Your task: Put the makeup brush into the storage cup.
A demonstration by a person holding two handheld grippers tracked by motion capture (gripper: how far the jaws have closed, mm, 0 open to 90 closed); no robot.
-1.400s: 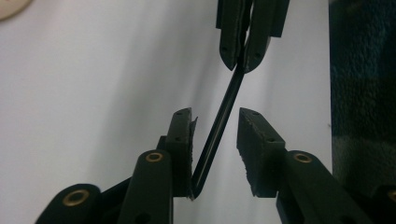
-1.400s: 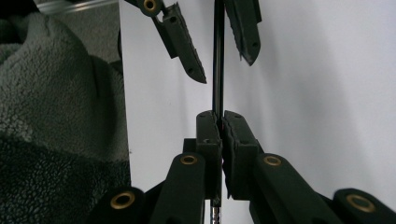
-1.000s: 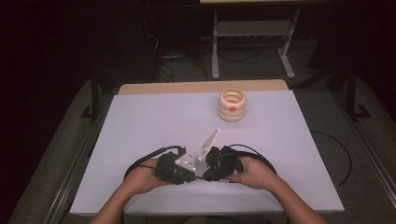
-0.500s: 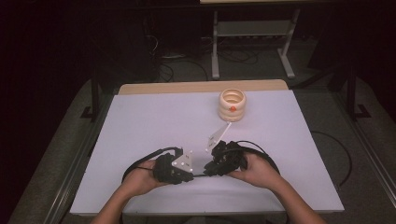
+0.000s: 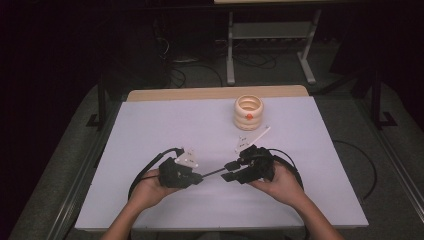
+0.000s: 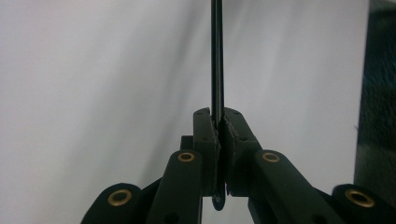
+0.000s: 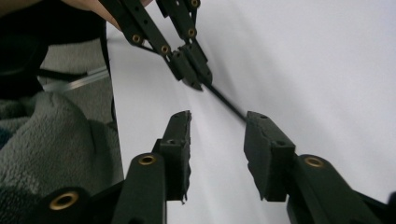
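— Where is the thin black rod (image 5: 212,173)?

— Near the desk's (image 5: 150,120) front edge, about midway along it, pinched at one end by the left gripper (image 5: 199,178).

— And the right gripper (image 5: 231,171)?

— Its jaws have just been opening; the rod's free end lies by one pad, ungripped.

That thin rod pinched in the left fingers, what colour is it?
Black; the thin rod shows best in the left gripper view.

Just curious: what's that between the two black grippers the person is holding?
A thin black rod, clamped in the left gripper, reaches toward the open right gripper; clearest in the right gripper view.
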